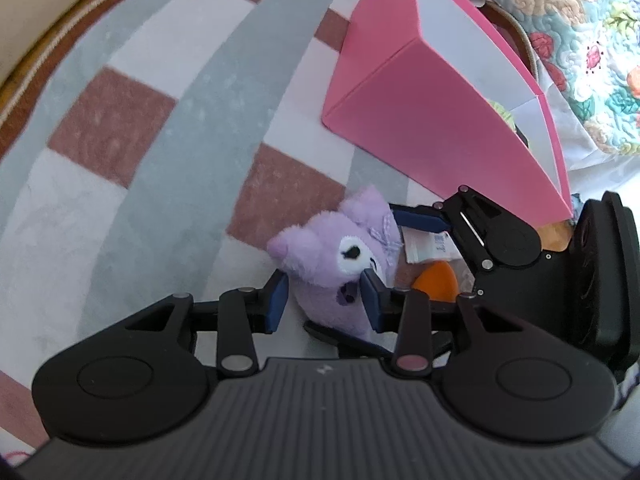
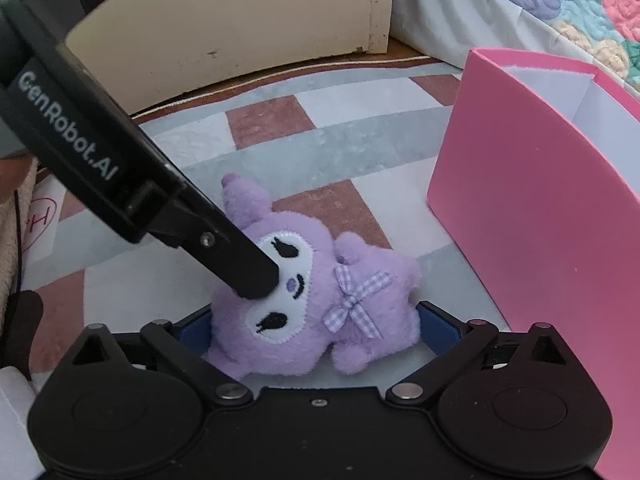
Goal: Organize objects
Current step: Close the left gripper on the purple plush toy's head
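Observation:
A purple plush toy (image 1: 340,264) with a white face and a checked bow lies on the checkered rug; it also shows in the right wrist view (image 2: 320,304). My left gripper (image 1: 326,300) has its blue pads on both sides of the toy's head, closed on it. My right gripper (image 2: 316,332) stands wide open around the toy's body, its pads beside the plush. In the left wrist view the right gripper (image 1: 424,220) comes in from the right. A pink box (image 1: 432,120) with a white inside stands open to the right; it also shows in the right wrist view (image 2: 540,220).
An orange object (image 1: 438,280) and a white label (image 1: 426,246) lie beside the plush. A bed with a floral quilt (image 1: 580,32) is behind the box. A cream cabinet (image 2: 224,20) stands past the rug's far edge (image 2: 280,76).

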Demonstrator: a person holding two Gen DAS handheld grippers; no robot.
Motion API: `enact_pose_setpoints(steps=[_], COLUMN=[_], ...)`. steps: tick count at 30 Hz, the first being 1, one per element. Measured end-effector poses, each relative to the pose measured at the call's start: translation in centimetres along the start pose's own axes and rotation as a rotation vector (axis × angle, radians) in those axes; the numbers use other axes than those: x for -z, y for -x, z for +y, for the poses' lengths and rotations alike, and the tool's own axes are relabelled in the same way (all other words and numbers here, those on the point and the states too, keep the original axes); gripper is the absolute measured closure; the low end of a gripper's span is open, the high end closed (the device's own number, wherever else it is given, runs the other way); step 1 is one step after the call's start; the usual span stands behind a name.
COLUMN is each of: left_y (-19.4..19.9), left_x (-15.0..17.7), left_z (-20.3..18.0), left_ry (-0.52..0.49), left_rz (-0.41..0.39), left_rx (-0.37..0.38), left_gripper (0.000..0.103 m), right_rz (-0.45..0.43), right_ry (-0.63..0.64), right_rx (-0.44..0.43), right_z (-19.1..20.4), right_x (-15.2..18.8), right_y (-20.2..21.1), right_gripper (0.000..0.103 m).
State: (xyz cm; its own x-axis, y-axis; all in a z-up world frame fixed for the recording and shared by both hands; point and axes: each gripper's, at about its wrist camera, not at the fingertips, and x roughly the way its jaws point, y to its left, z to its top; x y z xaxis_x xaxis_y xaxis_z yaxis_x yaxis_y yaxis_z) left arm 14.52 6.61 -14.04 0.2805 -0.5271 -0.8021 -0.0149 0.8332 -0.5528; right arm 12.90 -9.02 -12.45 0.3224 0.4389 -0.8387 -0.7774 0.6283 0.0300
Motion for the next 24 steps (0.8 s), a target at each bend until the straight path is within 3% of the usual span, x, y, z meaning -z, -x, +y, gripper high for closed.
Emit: enact_pose_setpoints(steps=[3, 9, 13, 24], left_y=[-0.6, -0.2, 0.2, 0.4], left_x=[0.2, 0.3, 0.0, 0.2], left_z=[0.3, 0.3, 0.9, 0.3], left_ry=[0.033, 0.04, 0.063, 0.017], left_rz=[0.037, -0.009, -0.03, -0.066], left_rx=[0.031, 0.014, 0.003, -0.022], left_gripper=[0.063, 0.067, 0.068, 0.068], right_rz=[-0.005, -0.001, -0.017, -0.054], right_ry=[-0.009, -0.111, -0.197, -0.227], right_rx=[0.014, 0.055, 0.035, 0.007], right_z=[0.2, 0.5, 0.5, 0.5], right_x=[0.1, -0.2, -0.4, 0.6], right_y=[0.2, 0.3, 1.1, 1.3], right_gripper=[0.004, 0.005, 0.004, 0.01])
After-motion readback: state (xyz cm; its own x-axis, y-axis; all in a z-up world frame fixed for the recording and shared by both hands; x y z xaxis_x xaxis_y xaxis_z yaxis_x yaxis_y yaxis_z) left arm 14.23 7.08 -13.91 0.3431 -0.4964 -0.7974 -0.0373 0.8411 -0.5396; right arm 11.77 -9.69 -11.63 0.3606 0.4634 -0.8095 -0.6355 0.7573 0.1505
